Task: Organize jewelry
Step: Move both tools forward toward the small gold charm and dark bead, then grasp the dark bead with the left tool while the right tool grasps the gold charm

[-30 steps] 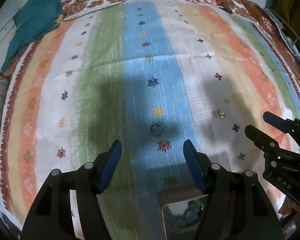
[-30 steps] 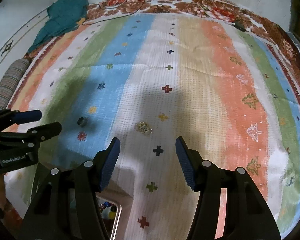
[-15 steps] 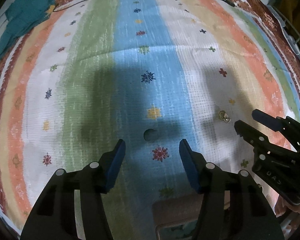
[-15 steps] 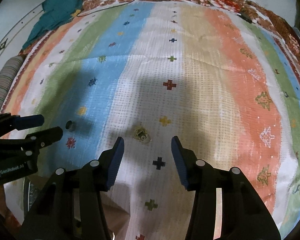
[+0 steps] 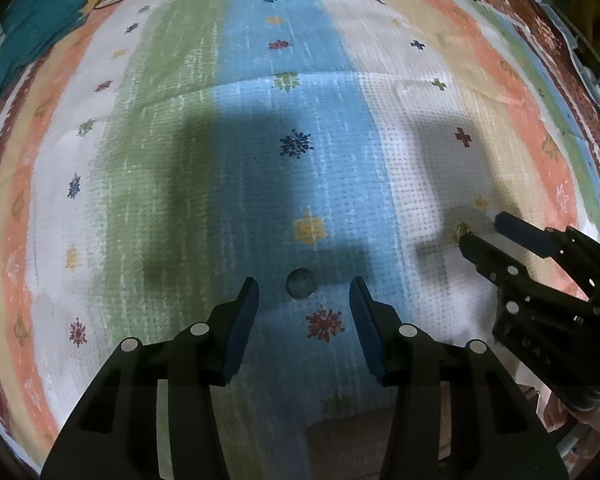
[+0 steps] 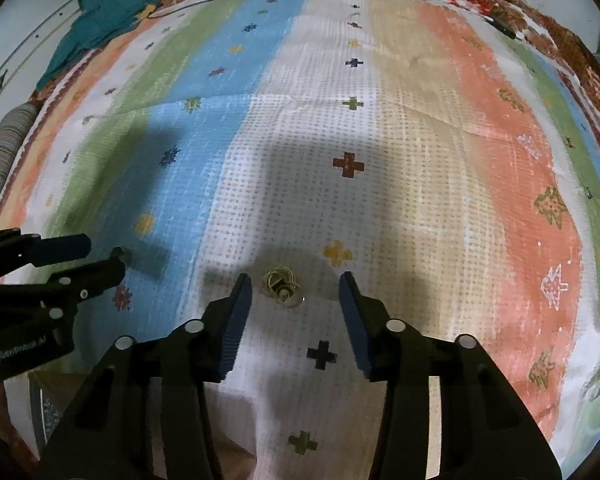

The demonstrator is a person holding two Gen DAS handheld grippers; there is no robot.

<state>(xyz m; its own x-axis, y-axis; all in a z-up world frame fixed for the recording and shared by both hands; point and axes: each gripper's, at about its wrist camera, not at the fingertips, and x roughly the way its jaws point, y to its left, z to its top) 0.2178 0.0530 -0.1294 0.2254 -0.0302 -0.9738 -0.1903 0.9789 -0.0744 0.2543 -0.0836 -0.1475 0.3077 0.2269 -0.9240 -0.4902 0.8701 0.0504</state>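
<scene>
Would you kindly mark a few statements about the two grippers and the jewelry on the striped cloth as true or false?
1. The left gripper has a small round ring lying between its fingertips, not yet pinched. True.
2. The right gripper is clamped shut on the gold-coloured jewelry piece. False: its jaws have just been closing but stand apart, with the piece on the cloth between them.
3. The ring lies on the blue stripe of the striped cloth. True.
4. The gold-coloured jewelry piece lies on the orange stripe. False: it lies on the white dotted stripe.
5. A teal cloth lies at the far left corner. True.
</scene>
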